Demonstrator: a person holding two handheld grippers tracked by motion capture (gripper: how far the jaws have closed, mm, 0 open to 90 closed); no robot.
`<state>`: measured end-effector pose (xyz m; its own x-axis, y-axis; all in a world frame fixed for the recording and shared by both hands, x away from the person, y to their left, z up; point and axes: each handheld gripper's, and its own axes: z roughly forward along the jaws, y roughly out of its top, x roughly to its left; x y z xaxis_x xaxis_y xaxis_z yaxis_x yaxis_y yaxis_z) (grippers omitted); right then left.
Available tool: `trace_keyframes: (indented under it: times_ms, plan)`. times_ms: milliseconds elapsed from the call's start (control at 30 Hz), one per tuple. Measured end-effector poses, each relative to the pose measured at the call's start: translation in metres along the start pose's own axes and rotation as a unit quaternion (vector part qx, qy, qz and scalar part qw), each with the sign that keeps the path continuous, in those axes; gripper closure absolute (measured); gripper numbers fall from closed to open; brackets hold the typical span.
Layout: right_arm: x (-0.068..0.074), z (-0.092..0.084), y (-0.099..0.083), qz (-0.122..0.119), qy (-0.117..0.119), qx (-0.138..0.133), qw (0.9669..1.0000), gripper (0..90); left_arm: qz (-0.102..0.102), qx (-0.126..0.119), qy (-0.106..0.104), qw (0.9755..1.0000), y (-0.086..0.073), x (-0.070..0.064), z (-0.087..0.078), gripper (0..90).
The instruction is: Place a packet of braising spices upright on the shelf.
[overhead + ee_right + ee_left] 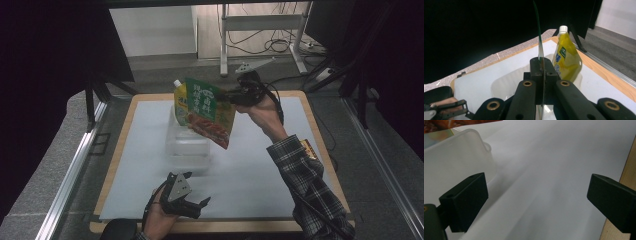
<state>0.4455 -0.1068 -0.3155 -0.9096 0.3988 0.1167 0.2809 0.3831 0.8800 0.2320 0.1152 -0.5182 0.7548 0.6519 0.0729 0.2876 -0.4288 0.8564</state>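
Observation:
A green flat pouch (210, 112) with a red food picture hangs tilted above the table, and my right gripper (229, 95) is shut on its upper right edge. In the right gripper view the pouch (539, 42) shows edge-on between the shut jaws of that gripper (541, 65). A yellow spout pouch (565, 58) with a white cap stands in a clear plastic tub (187, 146); its cap and edge (180, 97) peek out behind the green pouch. My left gripper (201, 207) rests open near the table's front edge, with nothing between its jaws (536, 192). The tub (456, 157) lies ahead of it to the left.
A white mat (260, 165) covers a wooden board (320, 145). A small orange packet (310, 148) lies by the board's right edge beside the sleeve. Metal rails run along both sides, and desk legs (224, 45) with cables stand beyond the far edge.

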Motion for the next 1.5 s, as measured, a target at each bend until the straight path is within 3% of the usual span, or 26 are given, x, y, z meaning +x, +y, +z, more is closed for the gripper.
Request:
trace_keyframes:
  times_ms: [767,1100,1500]
  plan:
    - [0.003,0.062,0.018,-0.028,0.017,0.012,0.9994,89.0,0.004,0.001,-0.005,1.0,0.0,-0.001,0.001,3.0]
    - [0.008,0.074,0.022,-0.031,0.027,0.01,0.9991,89.0,0.004,0.001,-0.006,1.0,0.0,-0.002,0.001,3.0]
    - [0.001,0.092,0.006,-0.024,0.022,0.03,0.999,88.9,0.007,0.005,-0.008,0.9999,0.0,-0.002,0.001,3.0]
